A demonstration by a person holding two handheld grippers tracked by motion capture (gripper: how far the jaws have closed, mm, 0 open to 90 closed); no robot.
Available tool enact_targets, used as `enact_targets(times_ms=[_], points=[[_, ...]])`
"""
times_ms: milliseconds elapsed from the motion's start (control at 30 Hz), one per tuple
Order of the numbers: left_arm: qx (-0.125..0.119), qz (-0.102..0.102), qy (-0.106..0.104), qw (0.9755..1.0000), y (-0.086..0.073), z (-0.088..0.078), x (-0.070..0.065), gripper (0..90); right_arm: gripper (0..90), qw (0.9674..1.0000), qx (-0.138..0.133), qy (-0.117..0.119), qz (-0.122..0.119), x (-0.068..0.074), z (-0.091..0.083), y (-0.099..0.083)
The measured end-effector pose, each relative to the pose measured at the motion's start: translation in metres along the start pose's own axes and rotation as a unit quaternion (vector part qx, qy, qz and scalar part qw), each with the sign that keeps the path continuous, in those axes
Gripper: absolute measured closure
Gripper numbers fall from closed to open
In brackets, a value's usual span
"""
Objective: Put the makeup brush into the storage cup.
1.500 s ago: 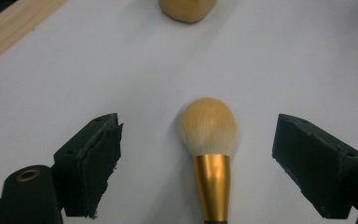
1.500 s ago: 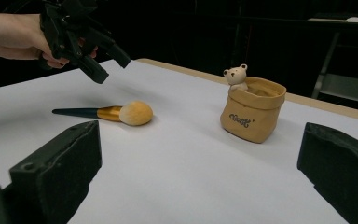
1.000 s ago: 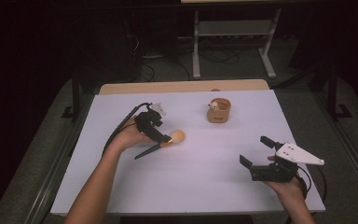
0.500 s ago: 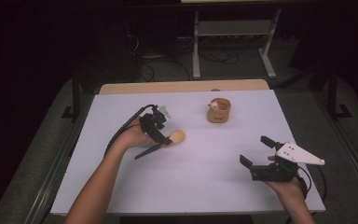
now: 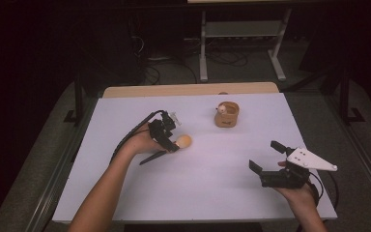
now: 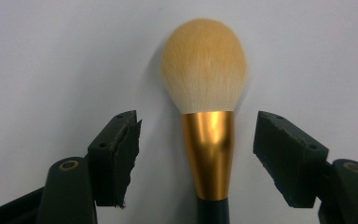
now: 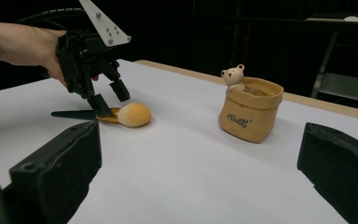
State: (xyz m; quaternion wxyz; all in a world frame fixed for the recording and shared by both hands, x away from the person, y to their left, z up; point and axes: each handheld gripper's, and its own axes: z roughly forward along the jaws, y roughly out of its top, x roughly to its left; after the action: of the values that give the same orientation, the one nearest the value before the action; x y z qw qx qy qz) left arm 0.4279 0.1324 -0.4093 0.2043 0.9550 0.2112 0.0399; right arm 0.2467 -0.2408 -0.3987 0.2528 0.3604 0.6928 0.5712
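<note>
The white surface (image 5: 198, 174) spreads under both my tongs, bare except for two things. Well ahead of my right tongs (image 5: 269, 162) sits a small tan pouch (image 5: 226, 115) with a bear figure (image 7: 233, 76) on its rim, upright and apart from everything else. My right tongs hover with jaws wide apart, gripping nothing.

The makeup brush (image 6: 204, 84) lies flat on the surface directly beneath my left tongs (image 5: 173, 141), its gold ferrule (image 6: 209, 149) between the two pads (image 6: 121, 154), bristles pointing away from me. Those jaws have just been closing, yet a gap shows on each side of the ferrule, so nothing is clamped.

To grip well, I judge I should keep the ferrule centred, press both pads on together, and stay off the soft bristles.
</note>
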Motion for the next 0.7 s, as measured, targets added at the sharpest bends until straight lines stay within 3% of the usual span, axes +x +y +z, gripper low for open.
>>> enact_targets(times_ms=[700], points=[[0.028, 0.008, 0.001, 0.9996, 0.0018, 0.0070, -0.0038, 50.5, 0.0, 1.0000, -0.002, -0.004, 0.000, -0.0007, -0.0007, 0.0004]])
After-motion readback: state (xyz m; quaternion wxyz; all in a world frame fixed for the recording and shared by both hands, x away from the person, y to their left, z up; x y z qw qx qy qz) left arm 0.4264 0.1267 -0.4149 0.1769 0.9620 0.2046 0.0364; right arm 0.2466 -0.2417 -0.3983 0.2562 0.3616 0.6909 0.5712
